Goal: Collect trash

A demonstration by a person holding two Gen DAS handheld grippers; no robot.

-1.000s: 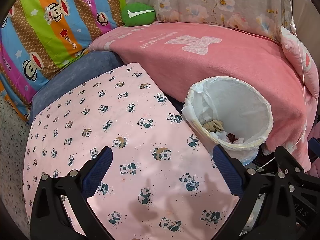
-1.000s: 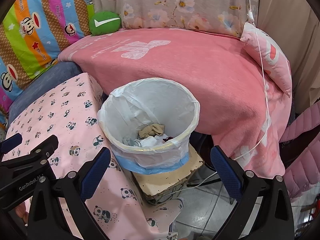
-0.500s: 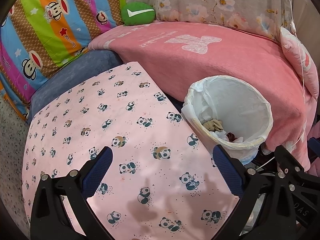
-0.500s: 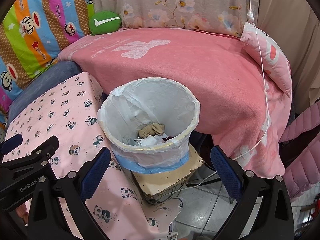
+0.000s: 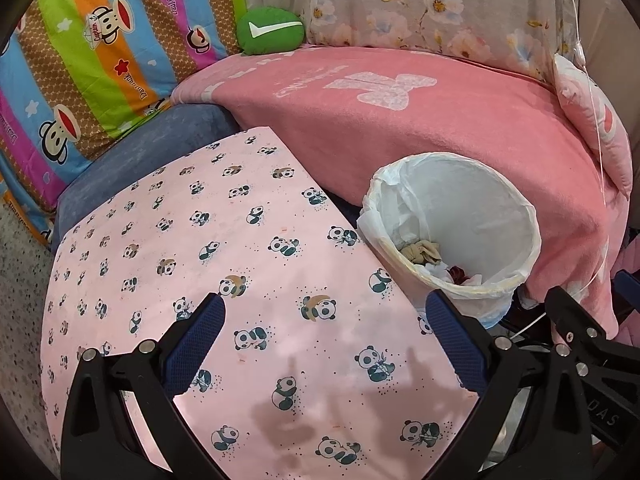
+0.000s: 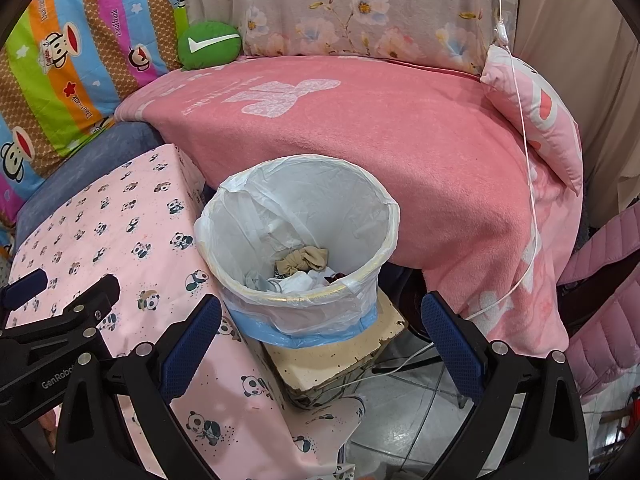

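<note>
**Trash collection near its end: both grippers empty beside a part-filled bin**

Left wrist view. The left gripper (image 5: 322, 322) occupies the lower part of the frame, its 2 blue-padded fingers (image 5: 196, 344) spread wide apart with nothing between them. Below it lies the panda-print cloth (image 5: 208, 240), which covers a flat surface filling the centre and lower left; no loose trash shows on it. The trash bin (image 5: 520, 216), lined with a white plastic bag, stands at centre right, just beside the cloth's right edge and in front of the pink blanket (image 5: 440, 128).

Right wrist view. The right gripper (image 6: 320, 322) sits at the lower centre, likewise released and holding nothing. The trash bin (image 6: 376, 200) is directly ahead, at frame centre, resting on a worn cream block (image 6: 340, 356) above the tiled floor (image 6: 404, 424). At its bottom lie a crumpled tan cloth scrap (image 6: 302, 260), white paper and a dark red piece; the bin is well short of full. The left gripper's body enters at the lower left edge.

Progress, as a judgement. Several items are already deposited, and neither the cloth, the blanket nor the visible floor shows further trash. What remains appears to be little or nothing; any leftover pieces would lie outside both views.
</note>
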